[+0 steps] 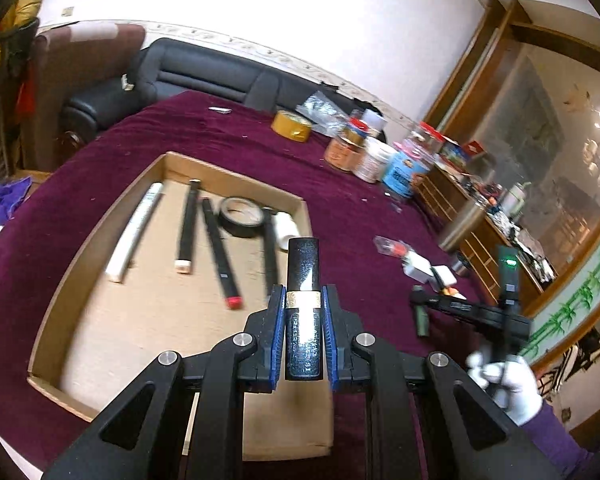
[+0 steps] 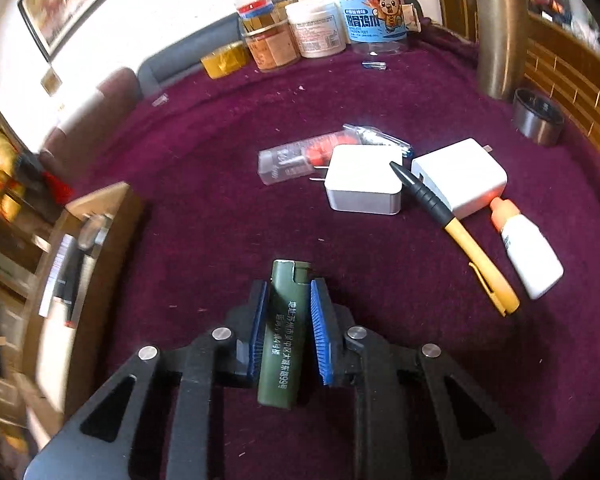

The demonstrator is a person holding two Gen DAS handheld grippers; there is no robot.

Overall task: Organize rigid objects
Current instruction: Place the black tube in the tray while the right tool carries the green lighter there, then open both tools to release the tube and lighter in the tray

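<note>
Care now means lowering the left gripper (image 1: pixel 303 298), jaws clamped on the black tube (image 1: pixel 303 312), flat into the cardboard tray (image 1: pixel 100 236) beside the markers (image 1: pixel 220 256), while the right gripper (image 2: pixel 288 300) keeps its green lighter (image 2: pixel 281 336) pinched clear.

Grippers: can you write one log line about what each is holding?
left gripper: shut on black tube over cardboard tray | right gripper: shut on green lighter

Left wrist view looks down over the cardboard tray (image 1: pixel 100 240). Right wrist view sits near the bench (image 2: pixel 380 280). Both share the white chargers (image 2: pixel 364 184), jars (image 1: pixel 364 152).
</note>
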